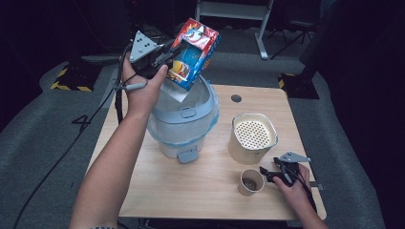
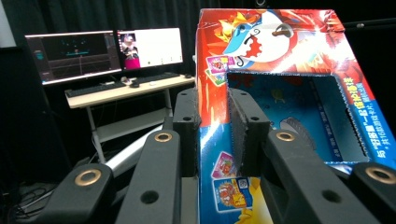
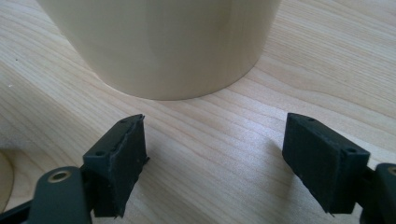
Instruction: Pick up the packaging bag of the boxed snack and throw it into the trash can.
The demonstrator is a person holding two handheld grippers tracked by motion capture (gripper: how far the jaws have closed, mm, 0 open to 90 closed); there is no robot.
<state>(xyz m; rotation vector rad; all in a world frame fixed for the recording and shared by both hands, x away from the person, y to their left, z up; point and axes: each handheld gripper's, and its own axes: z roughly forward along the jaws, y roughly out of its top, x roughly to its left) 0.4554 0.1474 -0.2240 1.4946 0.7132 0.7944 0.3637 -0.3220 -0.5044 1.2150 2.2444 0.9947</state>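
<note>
A red and blue printed carton [image 1: 193,52] hangs tilted over the open mouth of a pale grey bin [image 1: 184,119] lined with a clear bag. Its lower corner is at the bin's rim. My left gripper [image 1: 165,57] is shut on the carton from the left. In the left gripper view its jaws pinch one wall of the carton [image 2: 280,60] beside a cut-out window, with the left gripper [image 2: 215,135] at the box's edge. My right gripper [image 1: 268,174] rests low on the table, open and holding nothing. In the right gripper view the right gripper [image 3: 215,163] faces a cream canister [image 3: 163,42].
The cream canister [image 1: 253,138] with a perforated top stands right of the bin. A small paper cup [image 1: 250,182] sits just left of my right gripper. The wooden table [image 1: 200,195] has a dark round hole [image 1: 236,98] near its back. A desk with monitors [image 2: 102,51] stands beyond.
</note>
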